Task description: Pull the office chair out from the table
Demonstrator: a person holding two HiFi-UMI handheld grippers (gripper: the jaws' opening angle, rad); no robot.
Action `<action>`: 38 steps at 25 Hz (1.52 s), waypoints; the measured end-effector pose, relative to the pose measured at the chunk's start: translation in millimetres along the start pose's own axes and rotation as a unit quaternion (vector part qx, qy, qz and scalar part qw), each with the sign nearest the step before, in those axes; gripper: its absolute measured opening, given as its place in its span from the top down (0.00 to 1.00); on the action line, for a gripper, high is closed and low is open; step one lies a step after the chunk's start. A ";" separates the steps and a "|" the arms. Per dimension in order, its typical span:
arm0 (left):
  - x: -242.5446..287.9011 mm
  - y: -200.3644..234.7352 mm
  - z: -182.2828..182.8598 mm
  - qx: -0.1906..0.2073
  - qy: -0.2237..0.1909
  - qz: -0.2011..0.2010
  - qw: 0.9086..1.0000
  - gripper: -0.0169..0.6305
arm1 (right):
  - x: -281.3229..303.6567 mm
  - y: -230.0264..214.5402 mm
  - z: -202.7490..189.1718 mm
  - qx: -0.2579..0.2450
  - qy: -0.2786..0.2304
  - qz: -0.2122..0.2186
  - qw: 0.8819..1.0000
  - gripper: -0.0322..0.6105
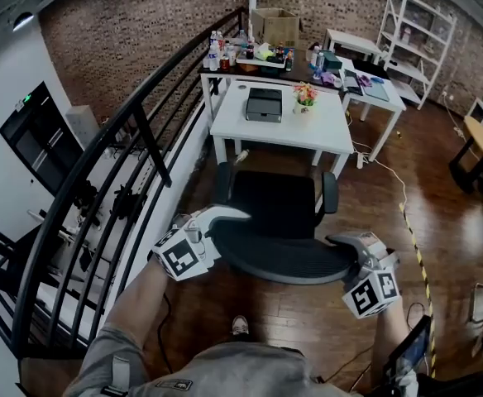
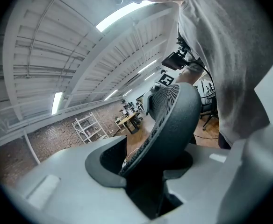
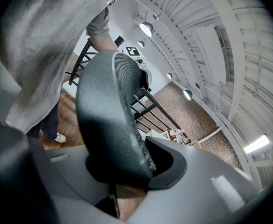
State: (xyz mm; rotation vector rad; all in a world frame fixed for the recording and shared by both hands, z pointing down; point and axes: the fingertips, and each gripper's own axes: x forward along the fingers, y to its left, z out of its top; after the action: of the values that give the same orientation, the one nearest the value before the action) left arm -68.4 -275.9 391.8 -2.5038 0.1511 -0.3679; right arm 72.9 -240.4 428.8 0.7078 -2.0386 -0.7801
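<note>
Left gripper (image 1: 221,219): forearm extended forward, jaws clamped on the left end of the backrest (image 1: 287,259) top edge of the office chair (image 1: 279,209). The chair stands just in front of the white table (image 1: 287,126), seat facing the table. The backrest's long axis runs left to right, parallel to the table's near edge. Right gripper (image 1: 345,245): forearm extended forward, jaws clamped on the backrest's right end.

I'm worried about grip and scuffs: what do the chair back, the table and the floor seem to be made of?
The chair back looks like black mesh in a matte plastic frame, judging by its ribbed weave. The table is white and smooth, probably painted or laminated board. The floor is dark wood planks, glossy with reflections.
</note>
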 end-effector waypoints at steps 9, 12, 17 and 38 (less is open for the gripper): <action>-1.0 -53.1 32.2 0.006 0.003 0.032 0.999 0.73 | -40.9 36.8 2.8 -0.012 -0.018 -0.010 1.000 0.79; -0.6 -76.0 49.1 0.011 -0.004 0.037 0.999 0.73 | -59.7 53.4 5.3 -0.015 -0.024 -0.010 1.000 0.79; -6.0 -111.7 78.6 0.017 -0.015 0.038 0.999 0.73 | -92.7 77.4 15.8 -0.013 -0.032 -0.013 0.999 0.78; -60.3 -195.2 122.0 -0.014 -0.029 0.012 0.999 0.73 | -153.2 157.5 79.6 0.007 -0.024 0.003 1.000 0.77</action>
State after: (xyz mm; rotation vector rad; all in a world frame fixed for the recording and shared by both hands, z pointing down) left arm -85.1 -38.5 395.5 -2.5347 0.1646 -0.2857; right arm 51.7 -7.7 431.5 0.6959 -2.0900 -0.7875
